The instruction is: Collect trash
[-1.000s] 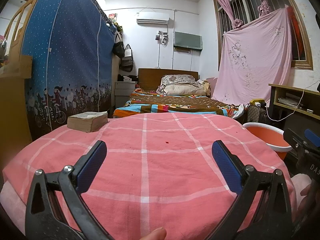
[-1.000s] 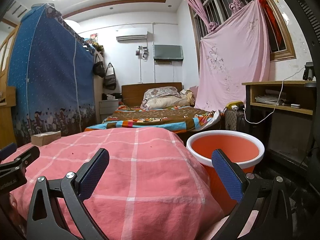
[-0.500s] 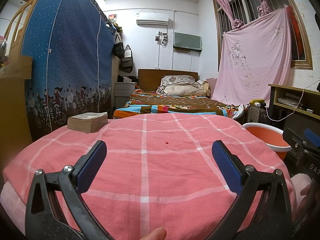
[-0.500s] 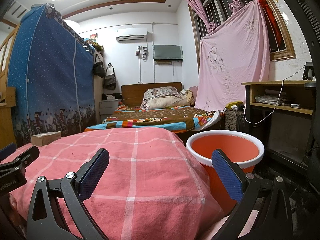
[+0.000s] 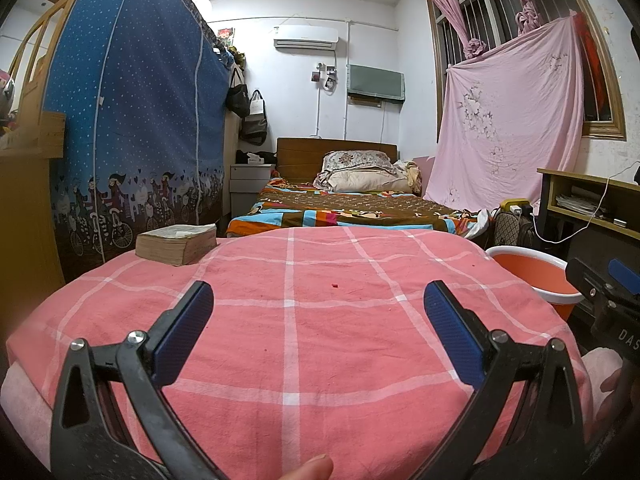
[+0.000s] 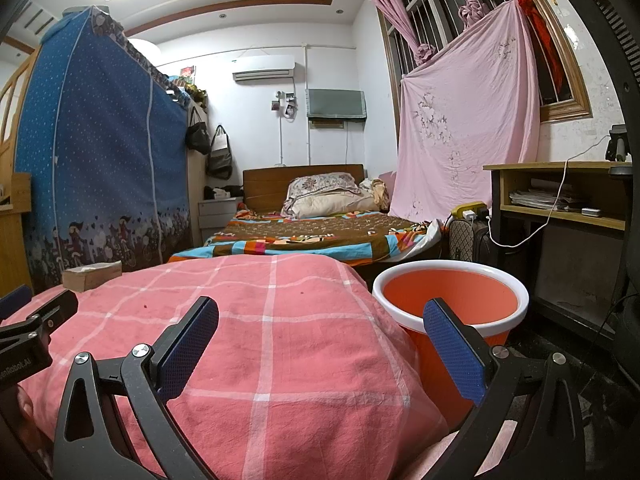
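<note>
Change: nothing shifted over the last second; both tools hung motionless.
Left gripper (image 5: 318,320): spread apart, empty.
Right gripper (image 6: 320,334): likewise.
Trash: tiny red crumb (image 5: 333,285) mid-cloth.
Bucket (image 6: 450,280): beside cloth's right edge; contents unseen.

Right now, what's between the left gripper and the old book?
Only bare pink checked cloth. In the left wrist view, the open left gripper hangs over it, and nothing lies on the stretch up to the book.
</note>
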